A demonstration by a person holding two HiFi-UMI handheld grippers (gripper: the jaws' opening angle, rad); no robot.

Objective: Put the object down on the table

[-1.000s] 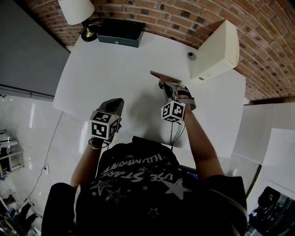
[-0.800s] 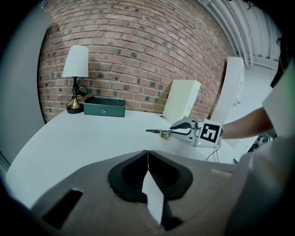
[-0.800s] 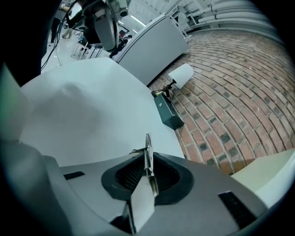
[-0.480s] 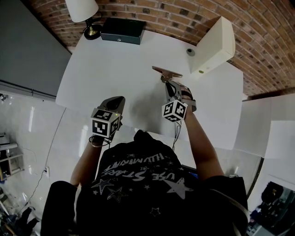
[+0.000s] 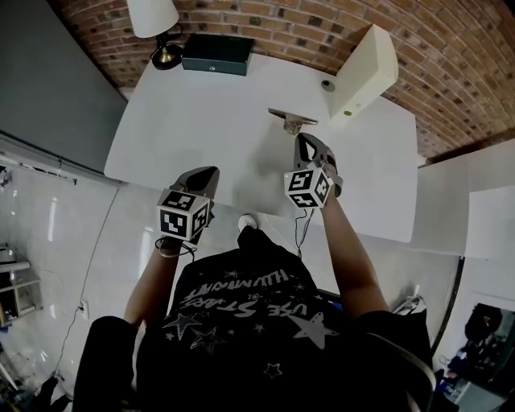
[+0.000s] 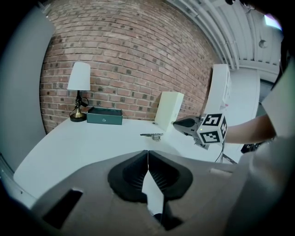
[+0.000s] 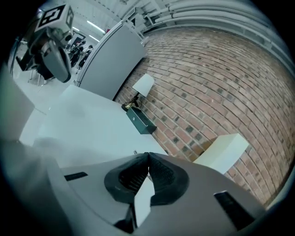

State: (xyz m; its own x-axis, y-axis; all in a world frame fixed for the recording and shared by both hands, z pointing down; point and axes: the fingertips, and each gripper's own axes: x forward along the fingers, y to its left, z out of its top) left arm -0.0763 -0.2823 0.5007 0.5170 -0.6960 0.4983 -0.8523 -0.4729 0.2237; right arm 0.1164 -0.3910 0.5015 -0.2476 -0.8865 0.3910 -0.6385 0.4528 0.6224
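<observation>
The object (image 5: 292,118) is a thin, flat brownish piece on a small foot. It rests on the white table (image 5: 193,121), right of centre, and in the left gripper view the object (image 6: 152,135) lies flat and alone. My right gripper (image 5: 302,138) is just short of it, apart from it, jaws shut on nothing. In the right gripper view the shut right gripper (image 7: 148,155) hides nearly all of the object. My left gripper (image 5: 211,171) hovers over the table's near edge, and the left gripper (image 6: 148,152) is shut and empty.
A lamp (image 5: 153,16) and a dark green box (image 5: 216,54) stand at the table's far left, against the brick wall. A tall cream box (image 5: 362,72) stands at the far right, with a small round grey thing (image 5: 327,84) beside it.
My right gripper has let go of the object and drawn back toward me. The object stays on the table. The left gripper has hardly moved.
</observation>
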